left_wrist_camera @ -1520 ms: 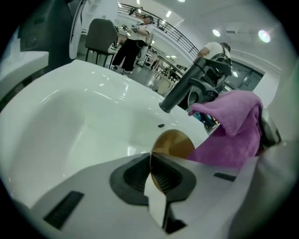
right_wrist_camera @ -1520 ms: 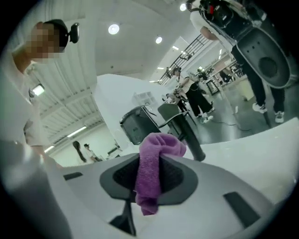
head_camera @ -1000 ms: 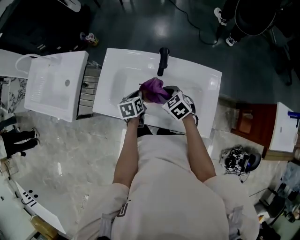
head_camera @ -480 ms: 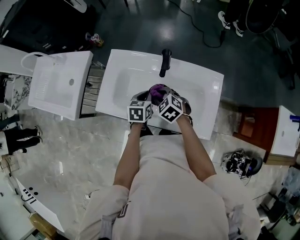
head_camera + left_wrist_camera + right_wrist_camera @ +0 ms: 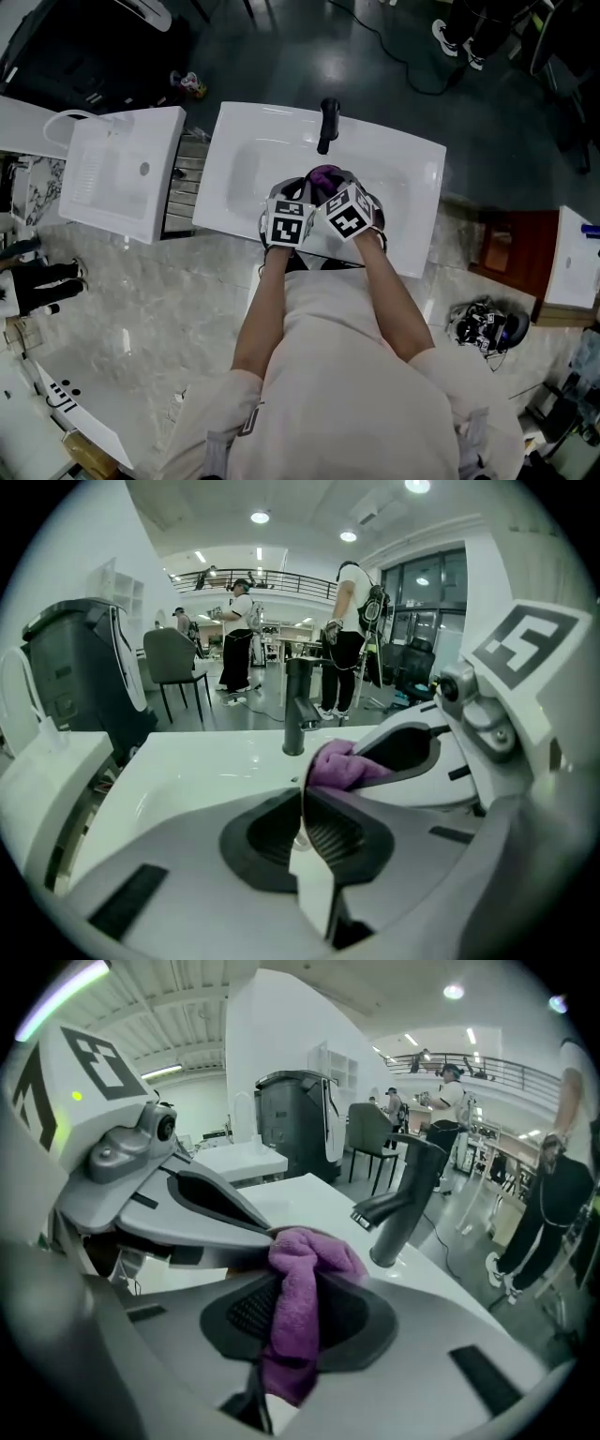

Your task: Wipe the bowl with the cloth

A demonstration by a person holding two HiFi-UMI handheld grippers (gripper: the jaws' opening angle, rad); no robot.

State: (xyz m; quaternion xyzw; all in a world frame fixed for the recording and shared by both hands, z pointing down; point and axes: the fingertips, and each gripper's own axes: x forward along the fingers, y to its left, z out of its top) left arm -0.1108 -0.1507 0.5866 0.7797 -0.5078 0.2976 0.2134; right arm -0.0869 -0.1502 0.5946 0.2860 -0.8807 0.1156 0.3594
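Observation:
Over the white sink [image 5: 403,164] both grippers meet. My right gripper [image 5: 295,1326] is shut on the purple cloth [image 5: 302,1274], which bunches above its jaws and hangs below them. My left gripper [image 5: 302,822] is shut on a thin pale edge, seemingly the bowl's rim [image 5: 314,883], seen edge-on. The cloth [image 5: 336,766] lies just beyond that rim, with the right gripper [image 5: 375,761] reaching in from the right. In the head view the left gripper [image 5: 302,195] and right gripper [image 5: 330,192] nearly touch, the cloth [image 5: 324,175] peeks out between them, and the bowl is hidden underneath.
A black faucet [image 5: 326,122] stands at the sink's far edge, right behind the cloth. A second white basin [image 5: 112,169] lies to the left, past a slatted metal rack [image 5: 183,183]. People stand in the background of both gripper views.
The two grippers have come closer together over the sink, the left one shifting right. The purple cloth now shows less between them in the head view.

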